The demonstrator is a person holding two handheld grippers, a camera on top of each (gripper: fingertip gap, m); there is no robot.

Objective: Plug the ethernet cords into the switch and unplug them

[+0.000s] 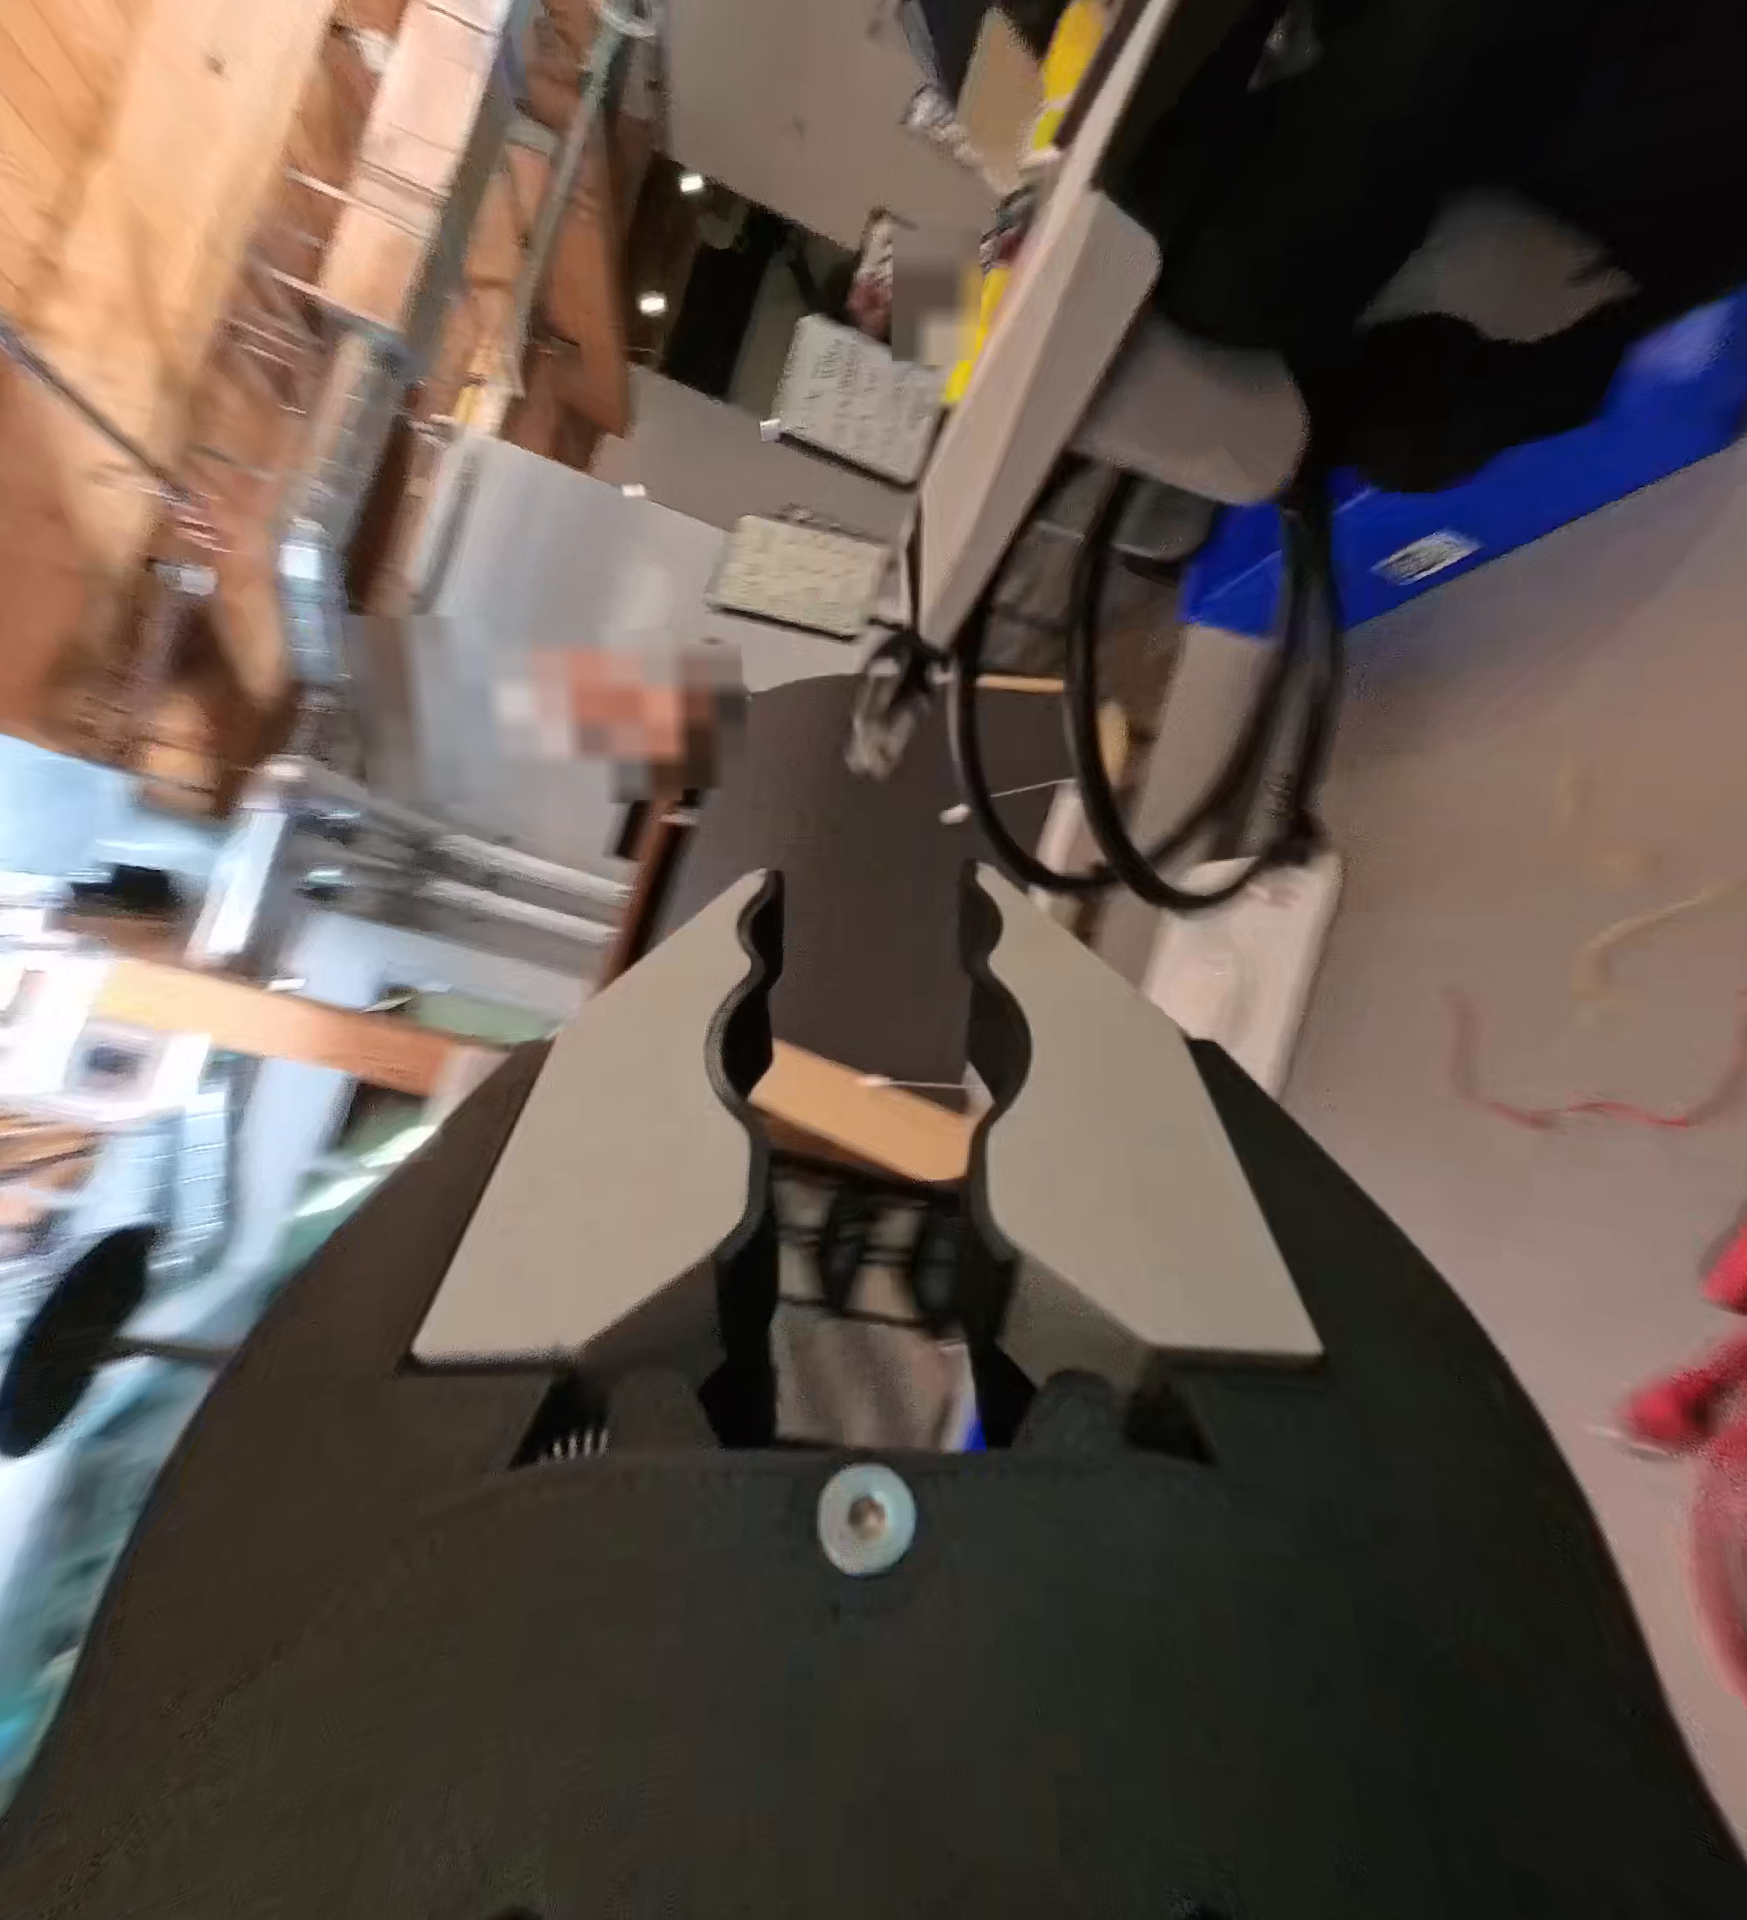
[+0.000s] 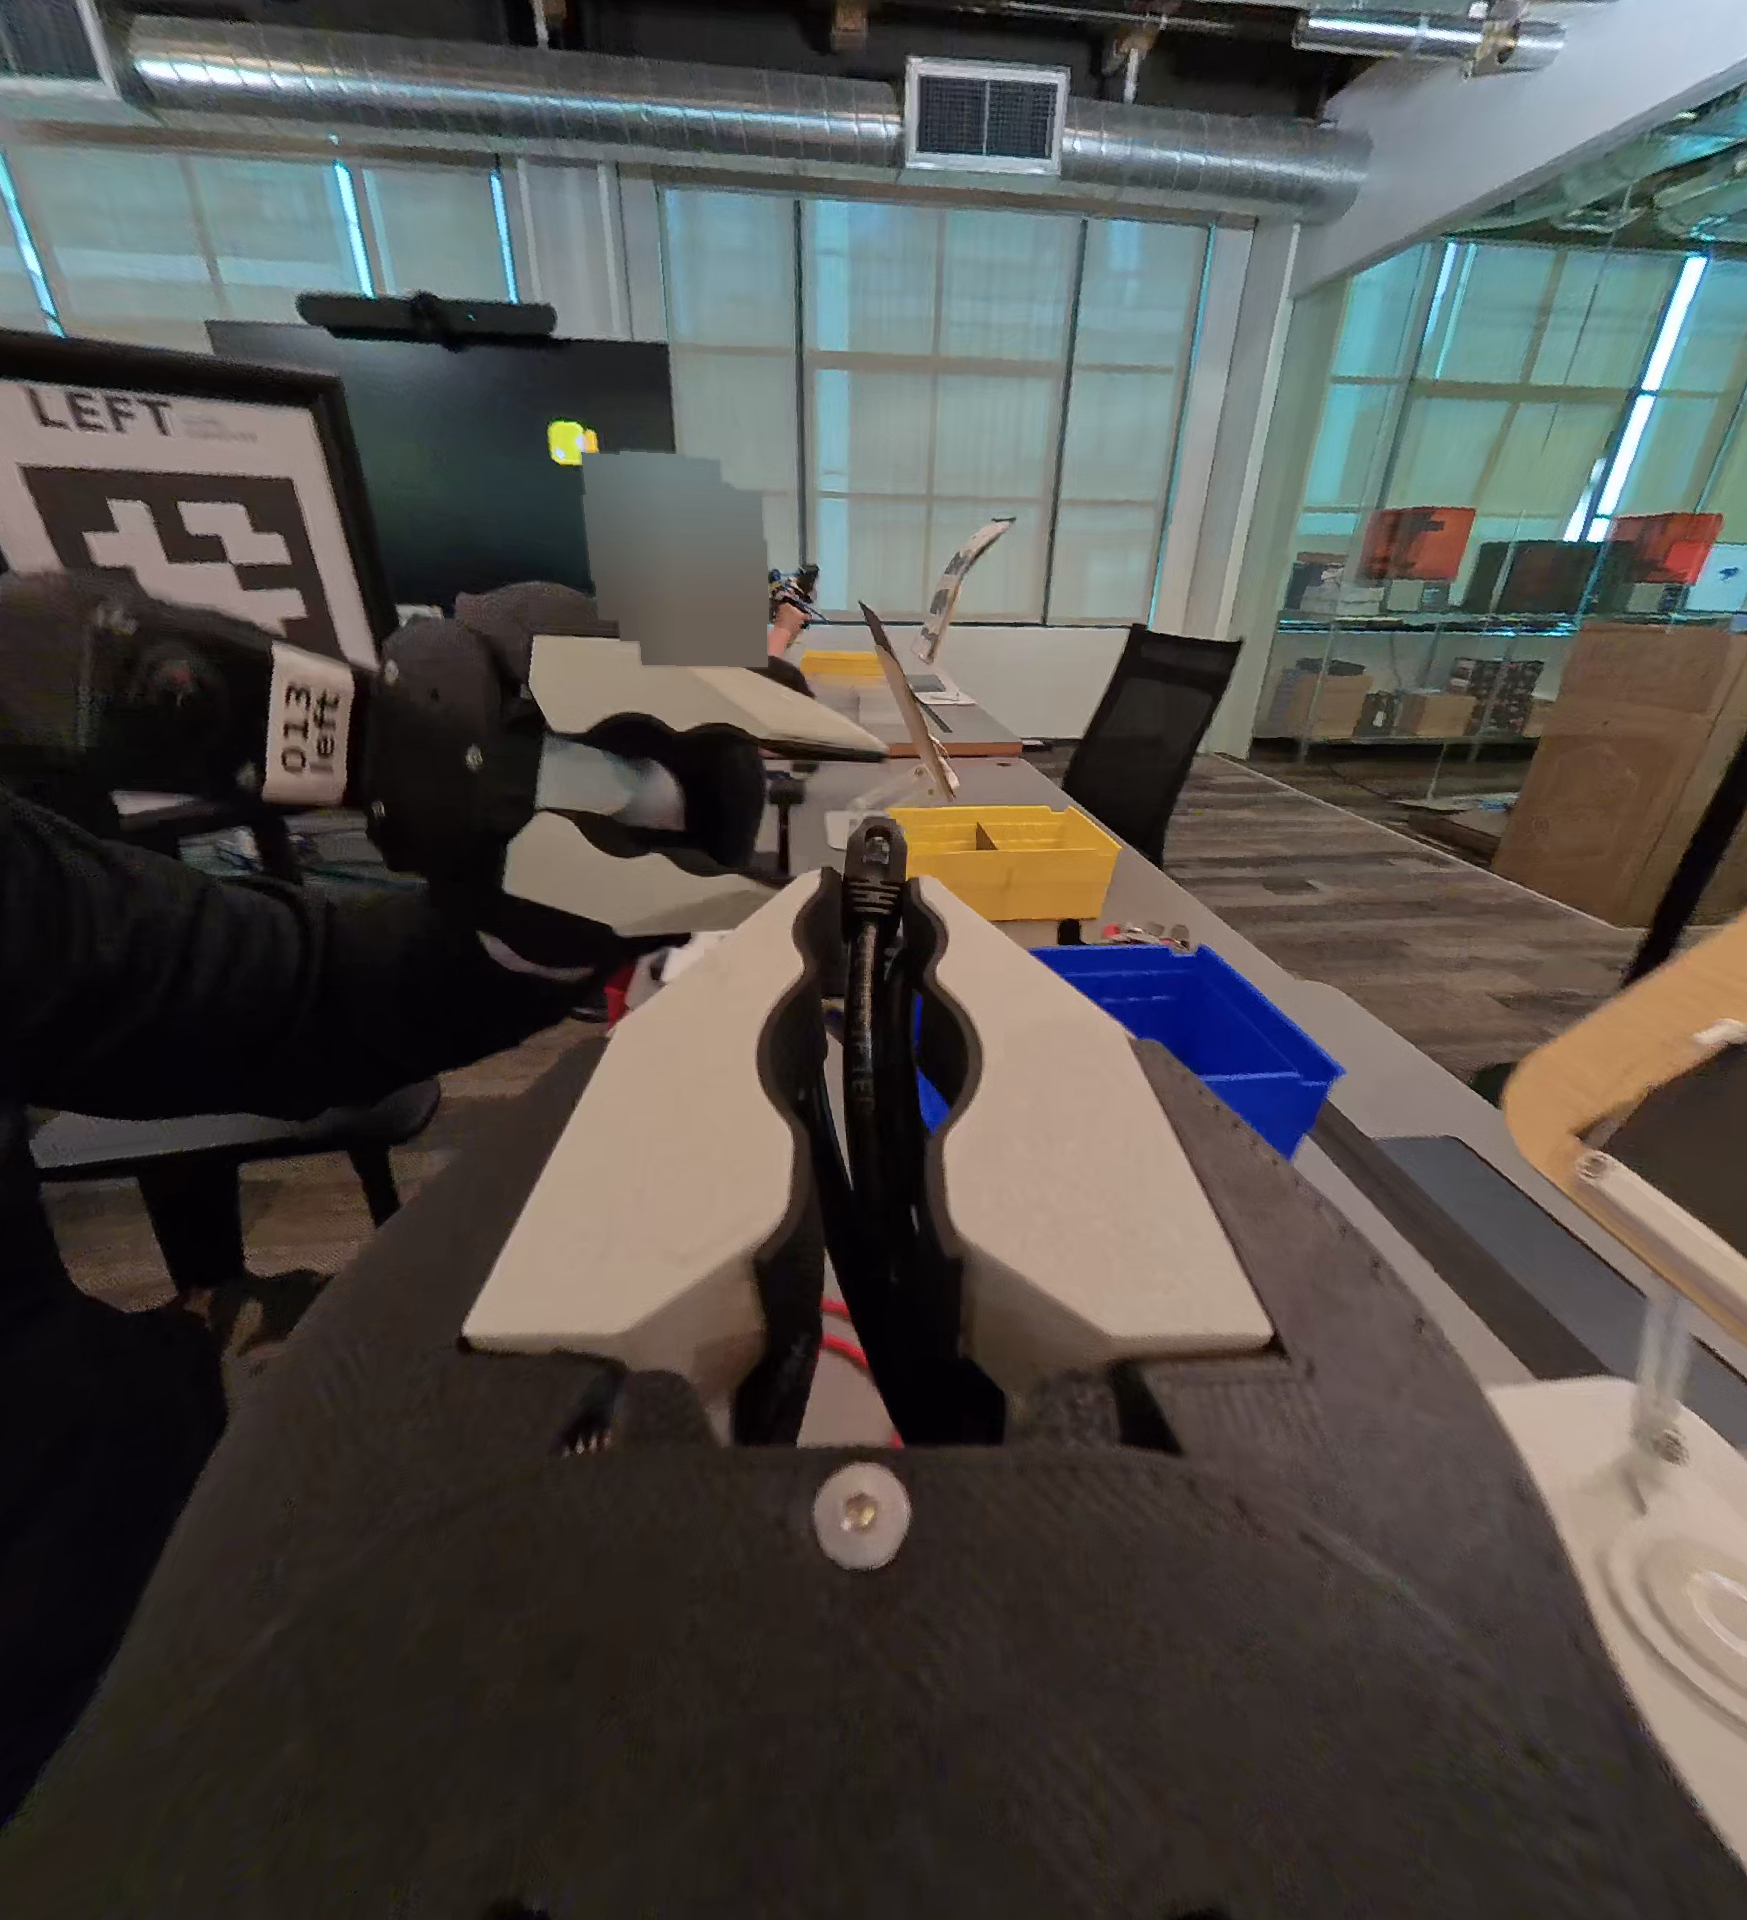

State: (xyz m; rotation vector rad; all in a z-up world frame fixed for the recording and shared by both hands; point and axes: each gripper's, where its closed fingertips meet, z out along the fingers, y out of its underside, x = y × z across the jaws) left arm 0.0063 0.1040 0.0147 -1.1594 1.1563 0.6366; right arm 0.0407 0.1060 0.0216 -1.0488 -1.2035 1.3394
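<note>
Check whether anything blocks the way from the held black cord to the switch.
Cannot tell: the right hand-held gripper is shut on the black ethernet cord, but no switch shows in either view. The open left hand-held gripper hangs just left of the plug.

Two claws, left (image 2: 807, 805) and right (image 2: 864, 888), one black ethernet cord (image 2: 864, 997), one blue bin (image 2: 1201, 1013), one yellow bin (image 2: 1014, 857).

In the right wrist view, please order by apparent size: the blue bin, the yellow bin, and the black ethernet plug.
1. blue bin
2. yellow bin, though it stands farther off, so true size is unsure
3. black ethernet plug, pinched in the right gripper
</note>
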